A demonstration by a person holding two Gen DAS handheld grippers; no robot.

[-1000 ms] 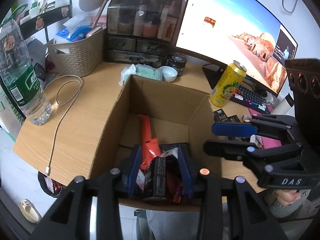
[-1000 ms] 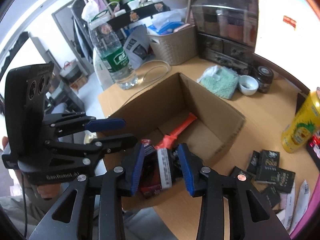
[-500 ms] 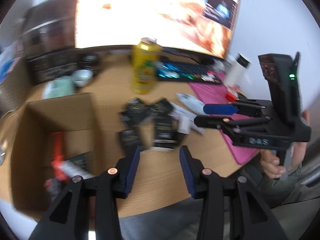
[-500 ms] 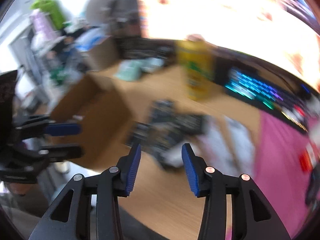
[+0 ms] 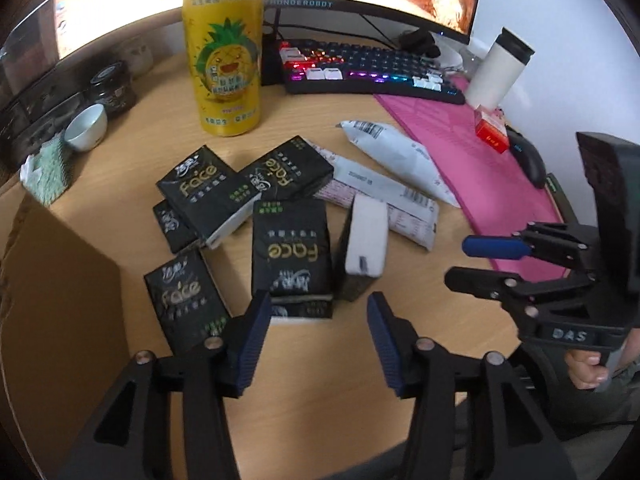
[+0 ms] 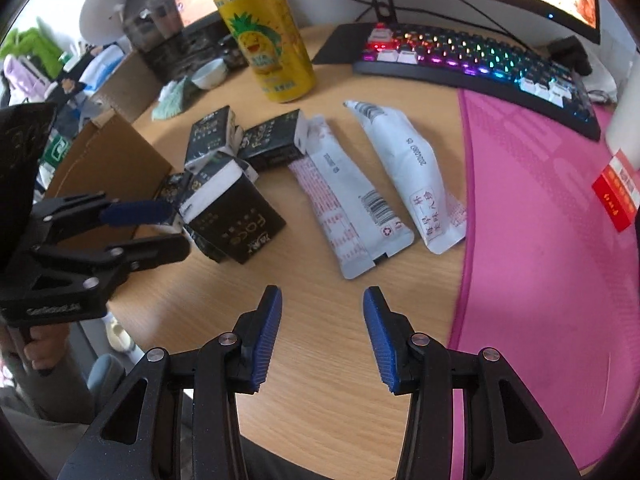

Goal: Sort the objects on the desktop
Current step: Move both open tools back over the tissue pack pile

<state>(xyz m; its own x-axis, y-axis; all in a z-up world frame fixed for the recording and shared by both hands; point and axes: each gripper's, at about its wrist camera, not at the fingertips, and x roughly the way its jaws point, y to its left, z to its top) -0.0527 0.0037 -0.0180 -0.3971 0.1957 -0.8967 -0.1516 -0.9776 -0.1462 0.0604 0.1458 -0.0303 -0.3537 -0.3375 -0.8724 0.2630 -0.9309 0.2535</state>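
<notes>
Several black "Face" tissue packs point(image 5: 290, 254) lie in a loose pile on the wooden desk, also in the right wrist view point(image 6: 236, 226). Two white sachets point(image 6: 348, 204) lie to their right. My left gripper point(image 5: 316, 332) is open and empty, just in front of the nearest pack. My right gripper point(image 6: 320, 332) is open and empty over bare desk, in front of the sachets. Each gripper shows in the other's view: the right one point(image 5: 484, 262), the left one point(image 6: 156, 232). The cardboard box point(image 6: 108, 168) stands left of the packs.
A yellow pineapple can point(image 5: 222, 46) stands behind the packs. A lit keyboard point(image 6: 480, 60) and monitor are at the back, a pink mat point(image 6: 540, 220) on the right with a red box point(image 6: 616, 194). A white bowl point(image 5: 86, 126) and a green cloth point(image 5: 46, 168) sit at the left.
Both grippers held snack packs over the box a second ago. They let go, opened, and swung right to the tissue packs and sachets.
</notes>
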